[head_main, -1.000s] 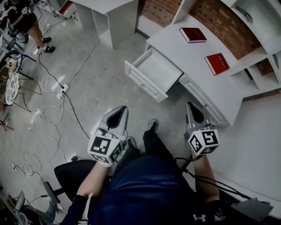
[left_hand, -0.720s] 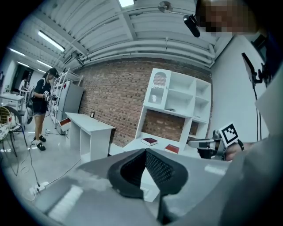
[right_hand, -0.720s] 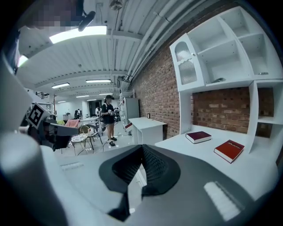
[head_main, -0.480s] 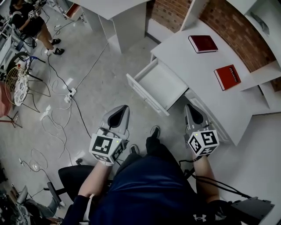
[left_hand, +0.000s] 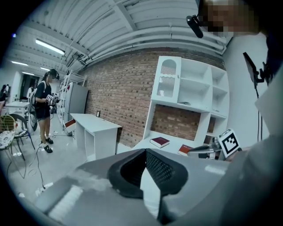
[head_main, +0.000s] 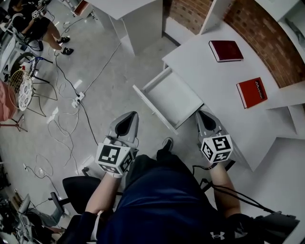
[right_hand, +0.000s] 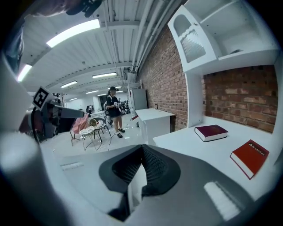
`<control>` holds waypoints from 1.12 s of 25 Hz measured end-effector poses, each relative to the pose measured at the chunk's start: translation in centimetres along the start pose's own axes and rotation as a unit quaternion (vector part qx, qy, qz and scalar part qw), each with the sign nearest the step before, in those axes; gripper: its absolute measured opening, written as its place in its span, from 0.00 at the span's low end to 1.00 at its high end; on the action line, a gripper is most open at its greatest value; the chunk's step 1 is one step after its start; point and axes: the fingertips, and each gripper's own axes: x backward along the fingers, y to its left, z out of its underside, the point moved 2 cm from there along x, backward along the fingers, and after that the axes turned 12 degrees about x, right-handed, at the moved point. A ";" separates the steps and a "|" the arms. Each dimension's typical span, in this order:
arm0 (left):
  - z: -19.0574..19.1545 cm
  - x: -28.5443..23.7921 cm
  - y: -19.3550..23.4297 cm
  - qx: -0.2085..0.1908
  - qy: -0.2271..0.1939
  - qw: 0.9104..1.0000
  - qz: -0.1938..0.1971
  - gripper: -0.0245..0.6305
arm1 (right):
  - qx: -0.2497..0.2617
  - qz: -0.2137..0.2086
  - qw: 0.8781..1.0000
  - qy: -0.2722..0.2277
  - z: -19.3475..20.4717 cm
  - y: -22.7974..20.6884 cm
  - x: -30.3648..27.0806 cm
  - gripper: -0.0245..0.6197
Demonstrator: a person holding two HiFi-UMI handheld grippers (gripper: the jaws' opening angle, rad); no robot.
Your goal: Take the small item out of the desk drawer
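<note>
The white desk (head_main: 209, 76) has one drawer (head_main: 172, 97) pulled open; its inside looks bare and I see no small item in it. My left gripper (head_main: 132, 115) hovers over the floor, short and left of the drawer front, jaws shut and empty. My right gripper (head_main: 202, 114) is at the desk's front edge just right of the drawer, also shut and empty. The jaw tips meet in the left gripper view (left_hand: 145, 150) and in the right gripper view (right_hand: 142, 146).
A dark red book (head_main: 226, 50) and a red book (head_main: 251, 92) lie on the desk. Cables (head_main: 62, 119) and a power strip (head_main: 76, 99) cross the floor at left. A person (head_main: 35, 26) stands far left by a wire chair (head_main: 21, 90). Another white desk (head_main: 138, 14) is beyond.
The desk and open drawer have drawn nearer in the head view. The right gripper now reaches the desk edge beside the drawer. Both grippers stay shut.
</note>
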 end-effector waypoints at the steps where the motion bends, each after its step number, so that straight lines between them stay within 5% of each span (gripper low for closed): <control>1: 0.1 -0.4 0.0 0.004 0.001 1.000 -0.003 0.04 | 0.006 -0.009 1.000 0.008 0.7 -0.1 -0.8 0.04; 10: 1.8 -3.5 2.1 0.024 0.029 0.999 -0.016 0.04 | 0.053 -0.091 0.990 0.096 6.7 0.3 -7.8 0.08; 16: 4.3 -6.1 5.4 0.044 0.081 0.996 -0.003 0.04 | 0.073 -0.156 0.967 0.188 12.8 1.9 -12.3 0.12; 21: 6.3 -8.6 6.6 0.037 0.129 0.990 0.037 0.04 | 0.082 -0.208 0.935 0.274 18.4 3.5 -14.8 0.16; 28: 8.1 -11.1 7.9 0.033 0.175 0.980 0.090 0.04 | 0.126 -0.291 0.868 0.383 25.3 5.7 -17.4 0.20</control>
